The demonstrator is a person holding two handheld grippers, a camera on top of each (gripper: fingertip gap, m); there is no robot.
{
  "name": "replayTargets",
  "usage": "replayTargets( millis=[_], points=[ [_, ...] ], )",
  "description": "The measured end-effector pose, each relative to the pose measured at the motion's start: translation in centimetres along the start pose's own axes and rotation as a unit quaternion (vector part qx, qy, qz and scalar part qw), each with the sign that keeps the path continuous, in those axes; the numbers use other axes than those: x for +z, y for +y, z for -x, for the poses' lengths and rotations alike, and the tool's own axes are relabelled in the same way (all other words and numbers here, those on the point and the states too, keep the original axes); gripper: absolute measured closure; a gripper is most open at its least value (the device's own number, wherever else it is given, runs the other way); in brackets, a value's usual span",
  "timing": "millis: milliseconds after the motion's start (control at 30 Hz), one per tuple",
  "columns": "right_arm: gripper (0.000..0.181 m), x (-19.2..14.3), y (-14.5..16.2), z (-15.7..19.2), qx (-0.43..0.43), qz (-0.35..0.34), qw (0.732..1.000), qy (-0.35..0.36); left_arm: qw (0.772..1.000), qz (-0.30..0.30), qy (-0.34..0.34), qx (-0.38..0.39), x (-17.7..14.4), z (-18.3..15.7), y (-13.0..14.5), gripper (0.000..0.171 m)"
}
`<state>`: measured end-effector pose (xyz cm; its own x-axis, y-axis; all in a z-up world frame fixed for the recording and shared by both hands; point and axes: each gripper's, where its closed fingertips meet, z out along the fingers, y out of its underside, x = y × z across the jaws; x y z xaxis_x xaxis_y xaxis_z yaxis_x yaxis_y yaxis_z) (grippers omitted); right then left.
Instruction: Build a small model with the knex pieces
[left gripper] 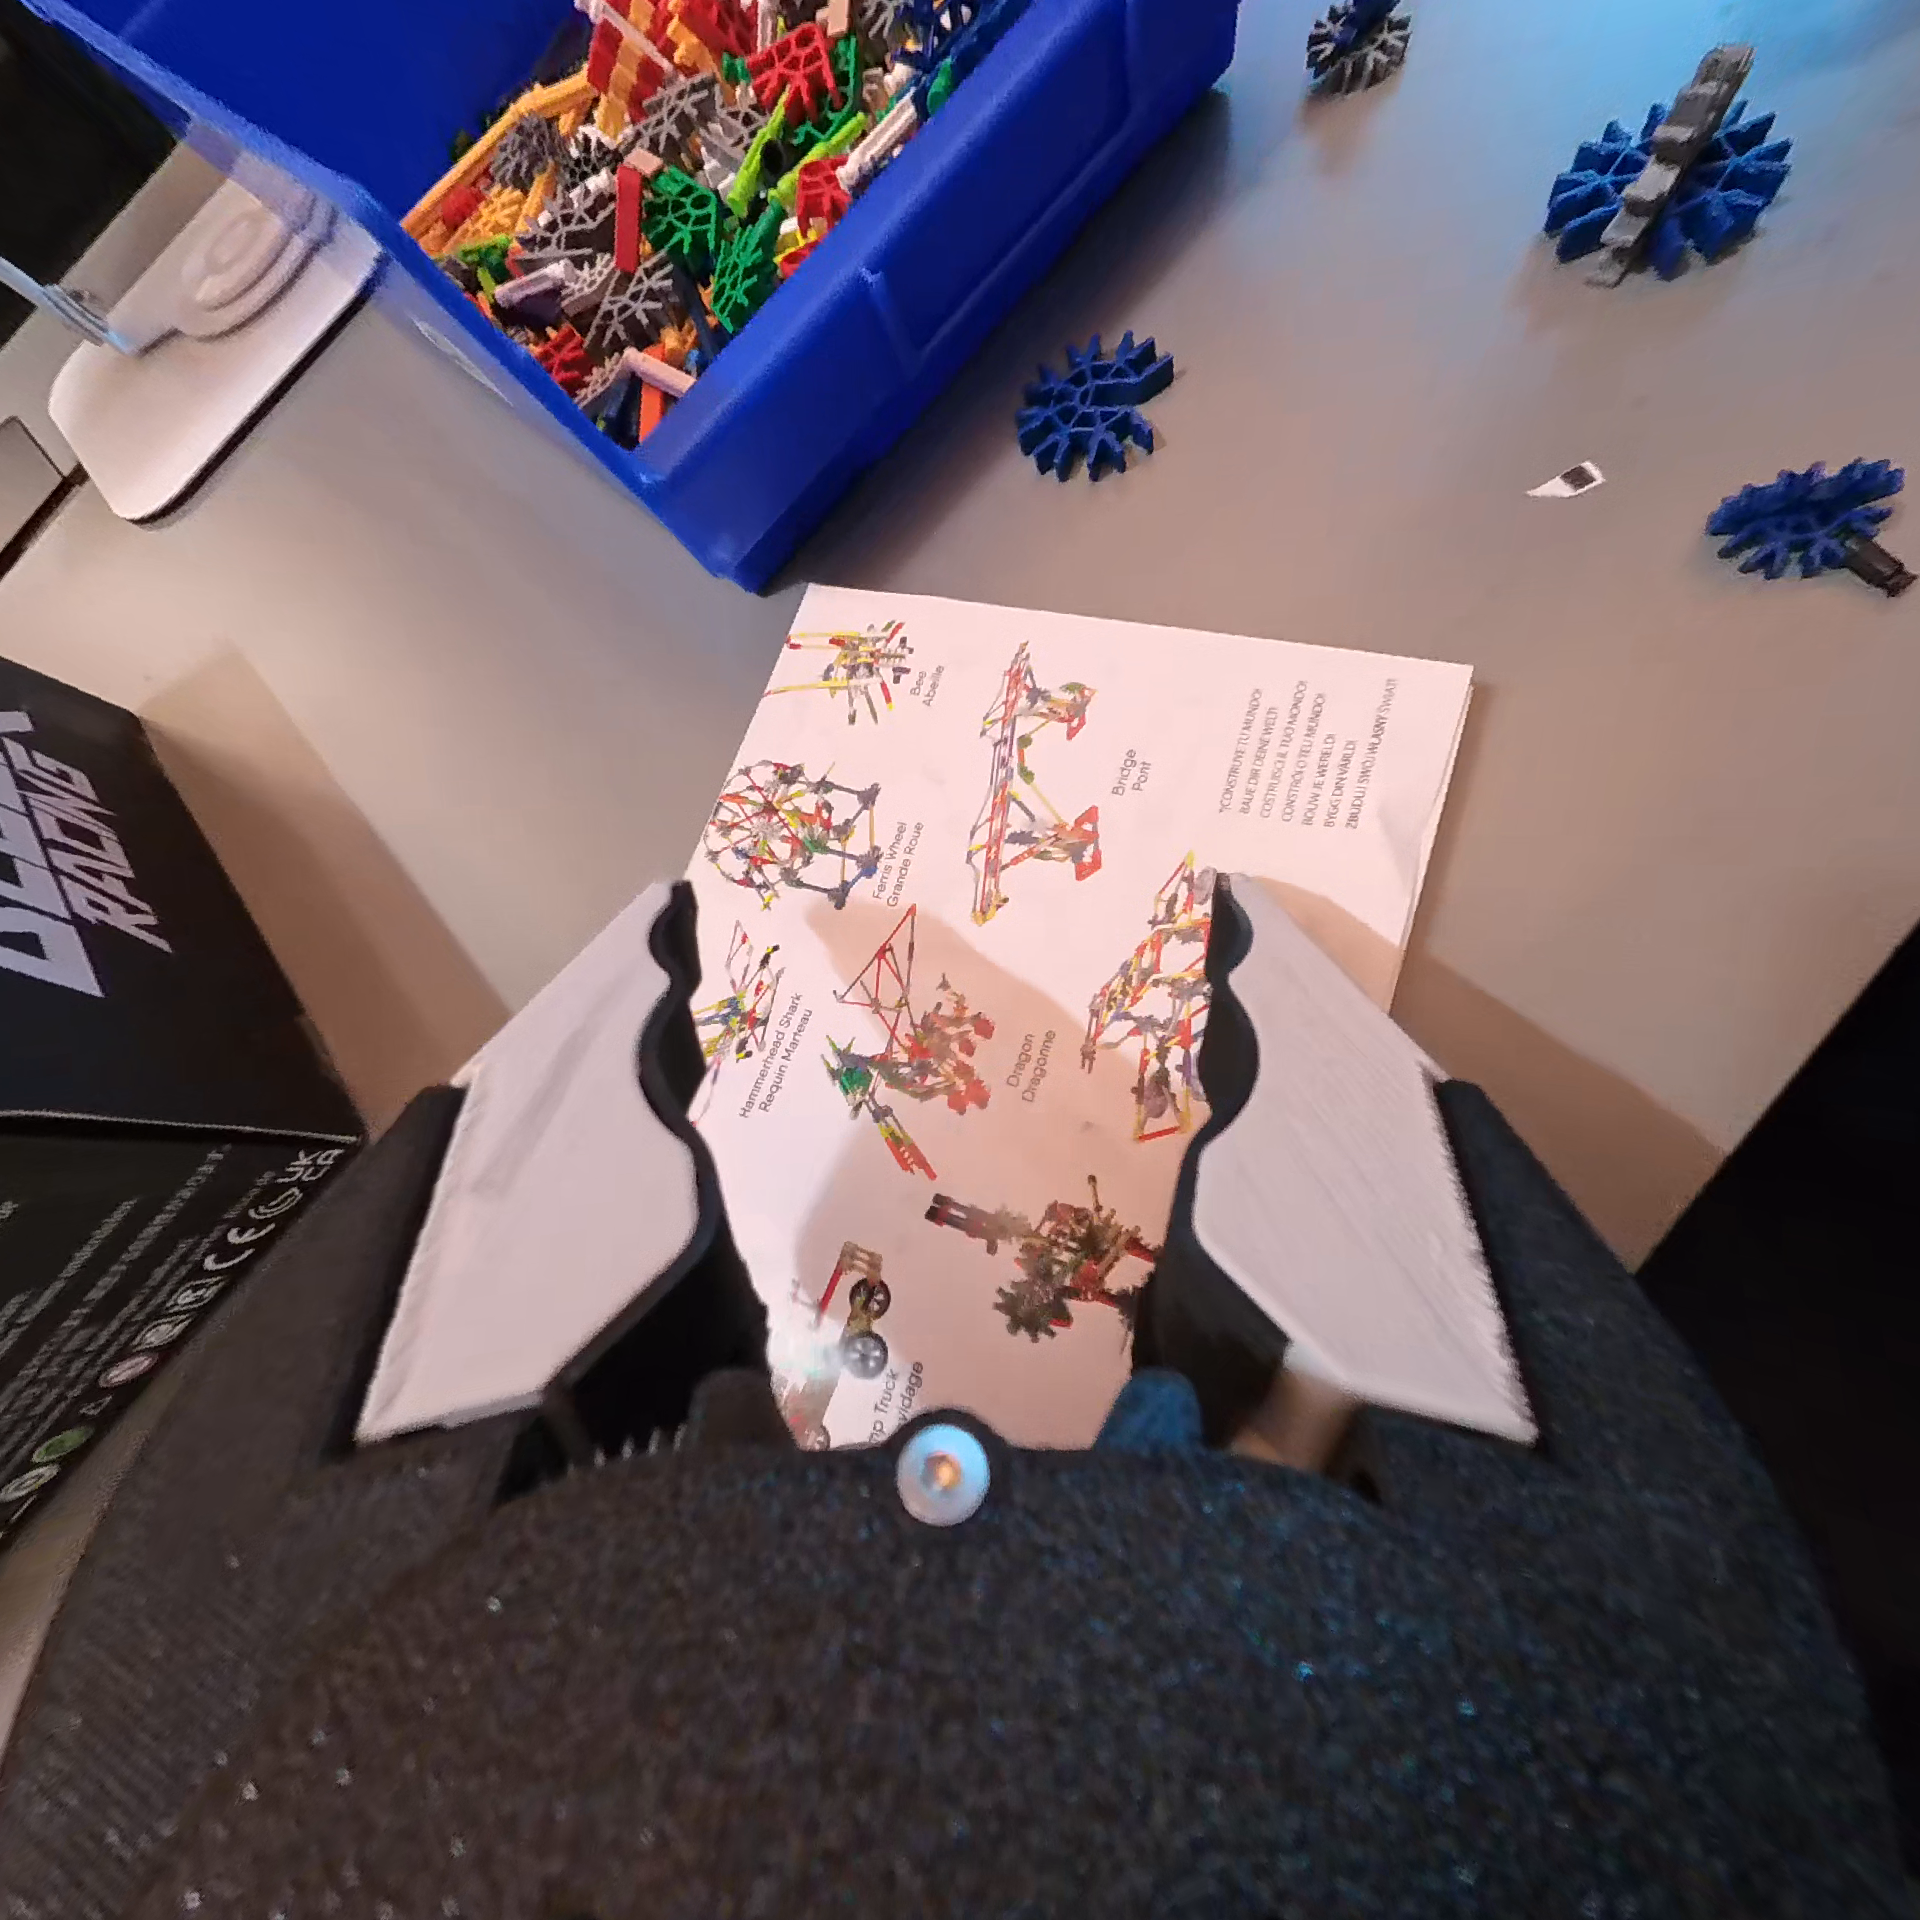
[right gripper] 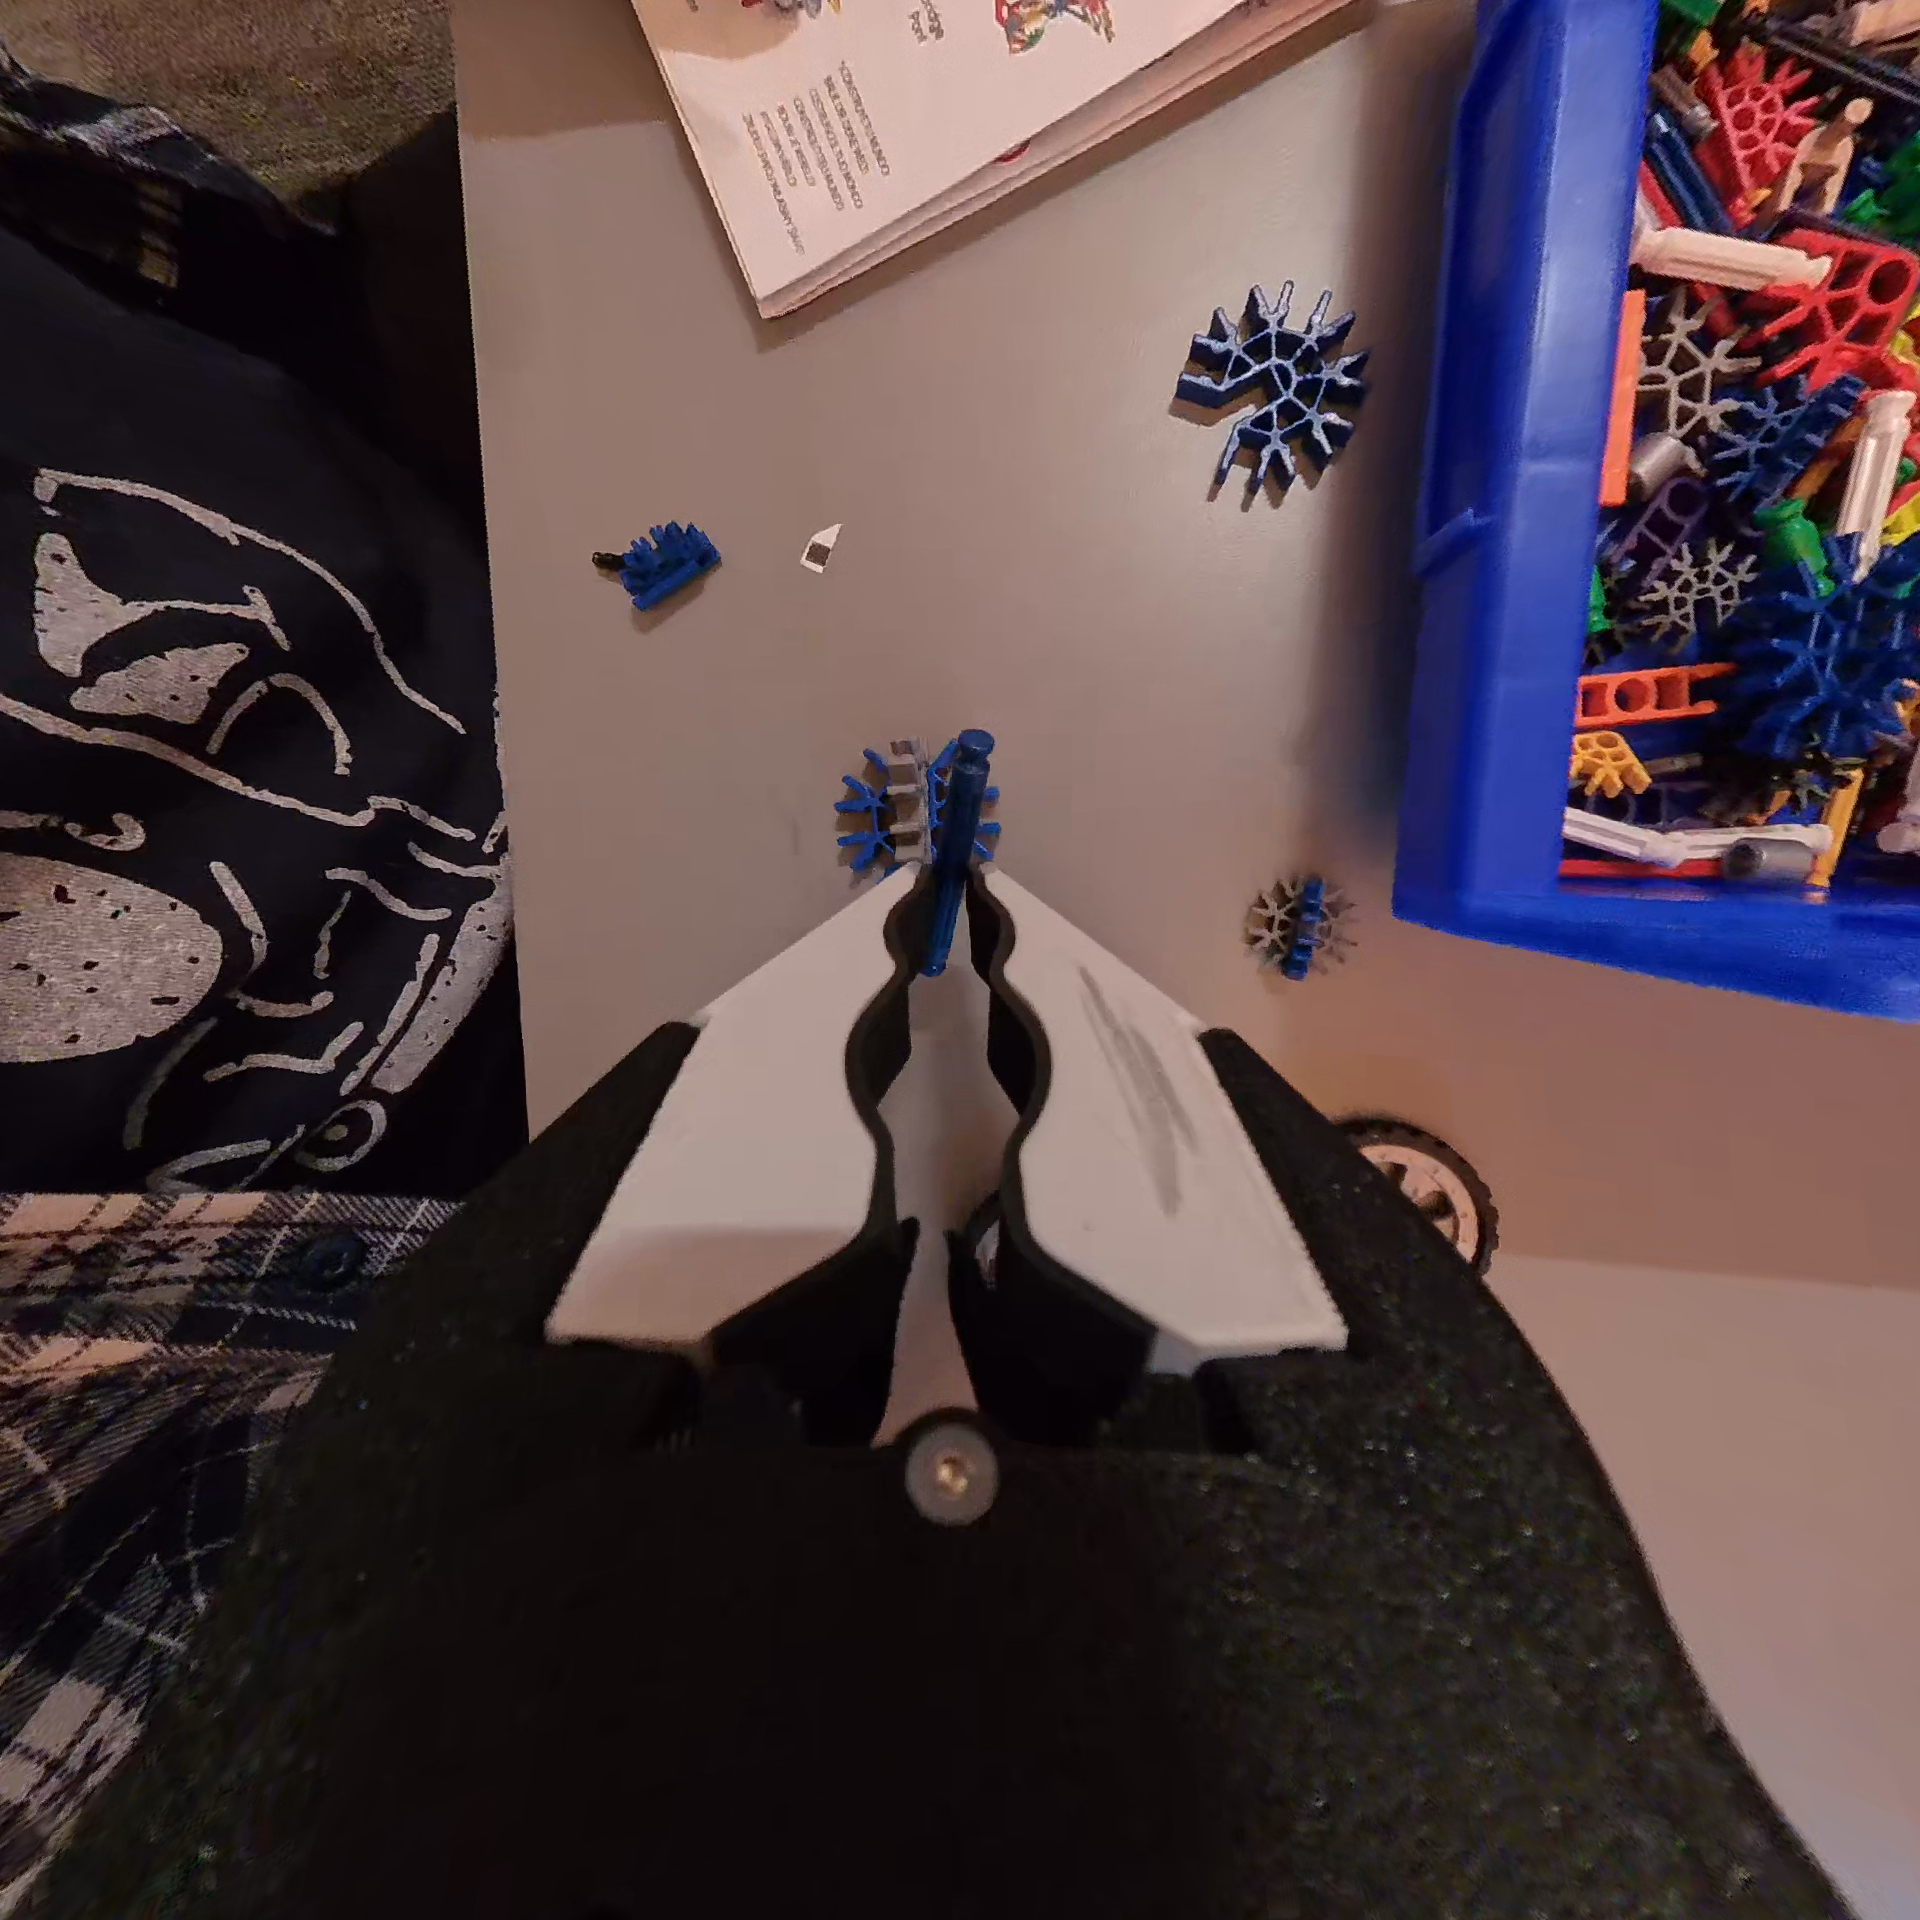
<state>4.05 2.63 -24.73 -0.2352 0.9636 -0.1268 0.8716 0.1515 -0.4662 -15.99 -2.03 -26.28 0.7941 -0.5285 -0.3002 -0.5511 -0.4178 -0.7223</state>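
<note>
My right gripper [right gripper: 943, 878] is shut on a short blue rod [right gripper: 961, 831] and holds it just above a blue and grey snowflake connector pair [right gripper: 896, 808] on the grey table. That pair also shows in the left wrist view [left gripper: 1673, 187]. My left gripper [left gripper: 951, 899] is open and empty, hovering over a white instruction booklet [left gripper: 1122, 748] with pictures of models. A flat blue snowflake connector [left gripper: 1093, 403] lies beyond the booklet; it also shows in the right wrist view [right gripper: 1276, 387].
A blue bin [left gripper: 894, 343] full of coloured construction pieces stands at the back left; it shows in the right wrist view [right gripper: 1507, 520]. A black box [left gripper: 135, 935] lies left. More connectors [right gripper: 665, 561] [right gripper: 1297, 923], a wheel [right gripper: 1429, 1195] and a person's dark shirt [right gripper: 208, 727] are near.
</note>
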Motion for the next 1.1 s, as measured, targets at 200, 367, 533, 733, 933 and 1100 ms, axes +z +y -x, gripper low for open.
replayTargets(
  millis=[200, 367, 533, 733, 933, 1100],
  points=[
    [0.175, 0.4, 0.0, 0.0, 0.000, 0.004, 1.000, -0.006, 1.000, -0.005, 0.006, -0.005, 0.1, 0.0, 0.1, 0.076],
    [0.175, 0.7, 0.1, 0.0, 0.000, 0.010, 1.000, -0.010, 1.000, -0.006, 0.007, -0.007, 0.2, 0.0, 0.1, 0.076],
    [0.175, 0.9, 0.1, 0.0, -0.001, 0.011, 1.000, -0.012, 1.000, -0.005, 0.007, -0.006, 0.2, -0.1, 0.1, 0.076],
    [0.175, 1.0, 0.5, 0.1, 0.002, 0.013, 1.000, -0.013, 1.000, -0.005, 0.007, -0.006, 0.2, -0.1, 0.2, 0.076],
    [0.175, 1.2, 0.7, 0.1, 0.003, 0.014, 1.000, -0.014, 1.000, -0.005, 0.008, -0.007, 0.2, -0.1, 0.2, 0.076],
    [0.175, 1.1, 1.0, -0.3, 0.007, 0.018, 1.000, -0.004, 1.000, -0.006, 0.008, -0.007, 0.2, -0.1, 0.2, 0.076]
  ],
)
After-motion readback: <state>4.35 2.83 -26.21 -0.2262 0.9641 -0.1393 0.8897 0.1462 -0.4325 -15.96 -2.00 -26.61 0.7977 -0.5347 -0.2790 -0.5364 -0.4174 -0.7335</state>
